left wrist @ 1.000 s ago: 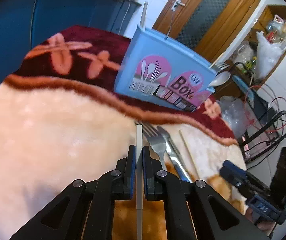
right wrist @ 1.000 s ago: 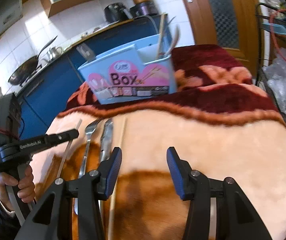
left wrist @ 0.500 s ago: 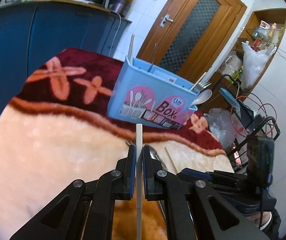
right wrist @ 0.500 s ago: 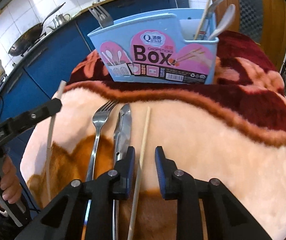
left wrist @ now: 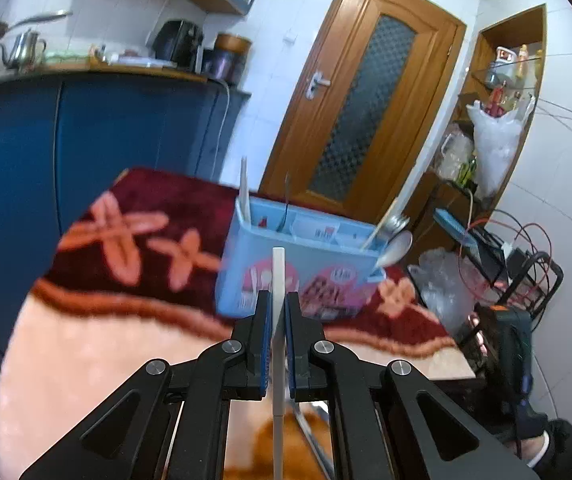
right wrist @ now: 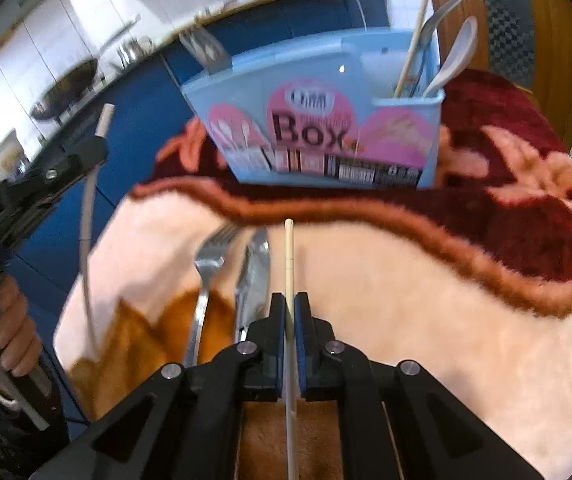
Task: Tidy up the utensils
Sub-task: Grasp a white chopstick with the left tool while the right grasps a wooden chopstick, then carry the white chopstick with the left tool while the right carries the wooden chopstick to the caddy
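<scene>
My left gripper [left wrist: 277,300] is shut on a pale chopstick [left wrist: 278,276] and holds it in the air, pointing at the blue utensil box [left wrist: 309,256]; the left gripper and its chopstick [right wrist: 102,124] also show in the right wrist view. My right gripper [right wrist: 289,304] is shut on a second chopstick [right wrist: 289,256] that lies on the blanket. A fork [right wrist: 206,264] and a knife [right wrist: 254,268] lie just left of it. The box [right wrist: 317,128] stands behind them and holds a white spoon [right wrist: 457,56], a chopstick and metal utensils.
The table is covered by a plush cream and dark red blanket [right wrist: 465,292]. Blue kitchen cabinets [left wrist: 86,136] stand at the left, a wooden door [left wrist: 361,108] behind the box, and a wire rack with bags [left wrist: 501,264] at the right.
My left gripper has risen with its chopstick and tilted up toward the box. My right gripper has moved in over the lying chopstick and shut on it.
</scene>
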`<state>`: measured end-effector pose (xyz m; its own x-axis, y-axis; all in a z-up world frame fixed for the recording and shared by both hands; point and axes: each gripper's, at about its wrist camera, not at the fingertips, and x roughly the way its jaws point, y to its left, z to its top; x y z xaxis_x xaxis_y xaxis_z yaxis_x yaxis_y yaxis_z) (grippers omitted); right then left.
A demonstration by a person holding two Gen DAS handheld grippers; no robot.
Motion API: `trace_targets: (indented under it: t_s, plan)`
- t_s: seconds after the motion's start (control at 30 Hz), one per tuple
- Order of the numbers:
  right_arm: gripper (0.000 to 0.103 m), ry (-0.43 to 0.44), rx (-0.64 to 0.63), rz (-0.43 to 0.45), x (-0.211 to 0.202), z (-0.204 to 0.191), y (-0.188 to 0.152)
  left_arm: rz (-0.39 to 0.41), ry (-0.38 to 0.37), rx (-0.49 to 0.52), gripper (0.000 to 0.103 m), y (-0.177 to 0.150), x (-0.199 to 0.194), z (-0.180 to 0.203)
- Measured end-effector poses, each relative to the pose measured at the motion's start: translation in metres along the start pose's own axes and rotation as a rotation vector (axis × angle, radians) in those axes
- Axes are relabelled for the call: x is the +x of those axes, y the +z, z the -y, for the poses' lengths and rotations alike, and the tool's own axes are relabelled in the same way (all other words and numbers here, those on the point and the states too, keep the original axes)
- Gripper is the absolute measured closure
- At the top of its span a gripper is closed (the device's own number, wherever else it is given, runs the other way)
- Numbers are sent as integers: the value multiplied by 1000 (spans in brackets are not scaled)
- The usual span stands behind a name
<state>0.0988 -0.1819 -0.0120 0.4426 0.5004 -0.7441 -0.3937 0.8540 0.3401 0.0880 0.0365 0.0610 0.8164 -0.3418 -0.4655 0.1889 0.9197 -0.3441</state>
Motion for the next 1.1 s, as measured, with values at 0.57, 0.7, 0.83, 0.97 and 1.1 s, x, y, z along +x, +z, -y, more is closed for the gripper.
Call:
trace_targets:
  t_s: [0.57,0.7,0.83,0.97,1.1]
  plan:
    - [96,19,35,359,-58,8,11,319,32,14,97,73,11,12]
    - [96,20,45,377,-60,17,15,374,58,0,97,85,20,10]
    - [96,19,58,394,-64,25,19,415,83,-21,97,96,30,7]
    - [96,18,62,418,-68,30,26,465,117,-27,97,105,39,3]
    - [96,9,54,446,-73,32,34,502,117,-43,97,111,44,-2]
